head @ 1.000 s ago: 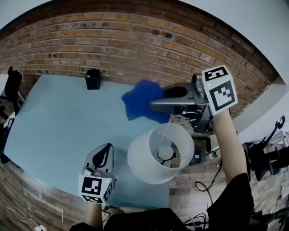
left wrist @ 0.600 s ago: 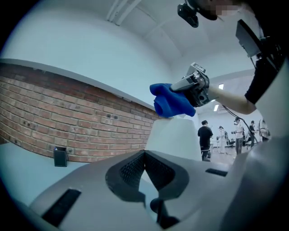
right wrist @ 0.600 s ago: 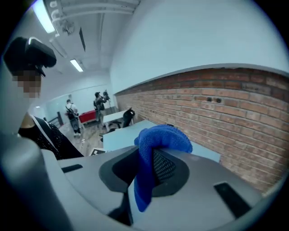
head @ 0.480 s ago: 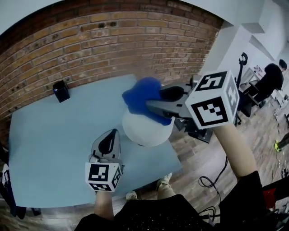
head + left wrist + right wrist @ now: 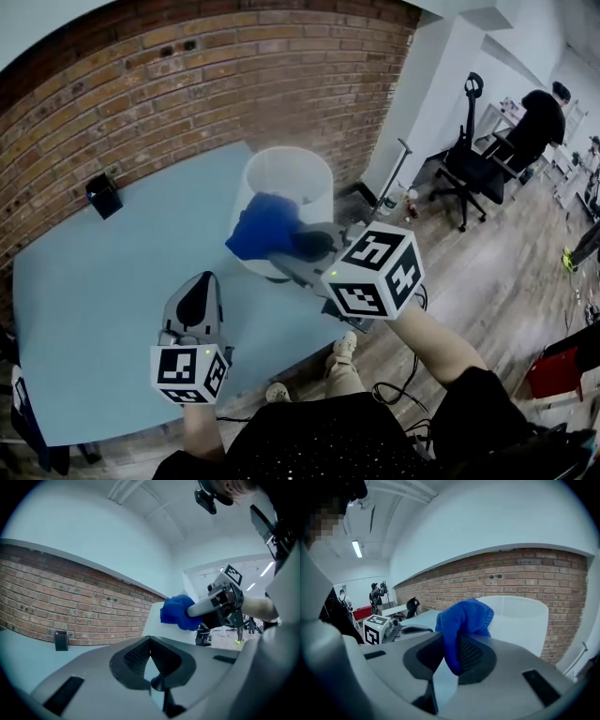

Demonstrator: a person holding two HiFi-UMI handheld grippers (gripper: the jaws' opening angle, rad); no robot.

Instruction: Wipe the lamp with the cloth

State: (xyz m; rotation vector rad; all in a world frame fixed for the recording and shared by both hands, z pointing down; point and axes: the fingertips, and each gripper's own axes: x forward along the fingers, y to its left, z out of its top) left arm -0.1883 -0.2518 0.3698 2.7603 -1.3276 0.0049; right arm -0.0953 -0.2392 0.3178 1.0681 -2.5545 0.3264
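Observation:
A white cylindrical lamp shade (image 5: 286, 183) stands upright near the blue table's right edge. My right gripper (image 5: 279, 251) is shut on a blue cloth (image 5: 260, 227), which lies against the shade's near side below the rim. In the right gripper view the cloth (image 5: 464, 620) bulges out of the jaws of the right gripper (image 5: 452, 663), and the shade (image 5: 520, 618) is just behind it. My left gripper (image 5: 194, 292) hovers over the table left of the lamp, shut and holding nothing. From the left gripper (image 5: 150, 667) I see the cloth (image 5: 177, 612) against the shade (image 5: 157, 623).
A light blue table (image 5: 103, 281) runs along a brick wall (image 5: 187, 84). A small black box (image 5: 103, 195) stands at its far left. Beyond the right edge are wooden floor, an office chair (image 5: 469, 159) and a person at a desk (image 5: 542, 117).
The view has swung right and lower. My right gripper has brought the cloth from beyond the shade's top onto its near side. The left gripper stays in much the same place.

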